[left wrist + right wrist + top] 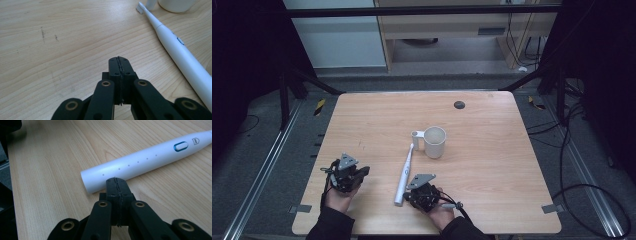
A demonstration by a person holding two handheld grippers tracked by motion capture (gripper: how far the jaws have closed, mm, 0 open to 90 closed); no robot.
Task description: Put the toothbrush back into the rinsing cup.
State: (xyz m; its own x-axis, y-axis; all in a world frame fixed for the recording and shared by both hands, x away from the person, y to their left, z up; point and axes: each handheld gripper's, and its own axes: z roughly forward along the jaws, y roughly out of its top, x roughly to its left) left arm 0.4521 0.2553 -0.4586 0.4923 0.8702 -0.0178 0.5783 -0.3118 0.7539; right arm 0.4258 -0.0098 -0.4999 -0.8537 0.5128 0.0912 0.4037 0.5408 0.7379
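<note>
Toothbrush (145, 162) lies just past the right gripper (116, 181) jaws, closed on nothing; left gripper (120, 60) closed too.

In the left gripper view, the cup (177, 5) is cut off by the top edge; the electric toothbrush (180, 51) runs off the right edge.

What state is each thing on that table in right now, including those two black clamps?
Electric toothbrush: lying flat on the table, untouched.
Cup: upright, open top, looks empty.
Left hand-held gripper: jaws shut, holding nothing.
Right hand-held gripper: jaws shut, empty, beside the toothbrush's base.
</note>
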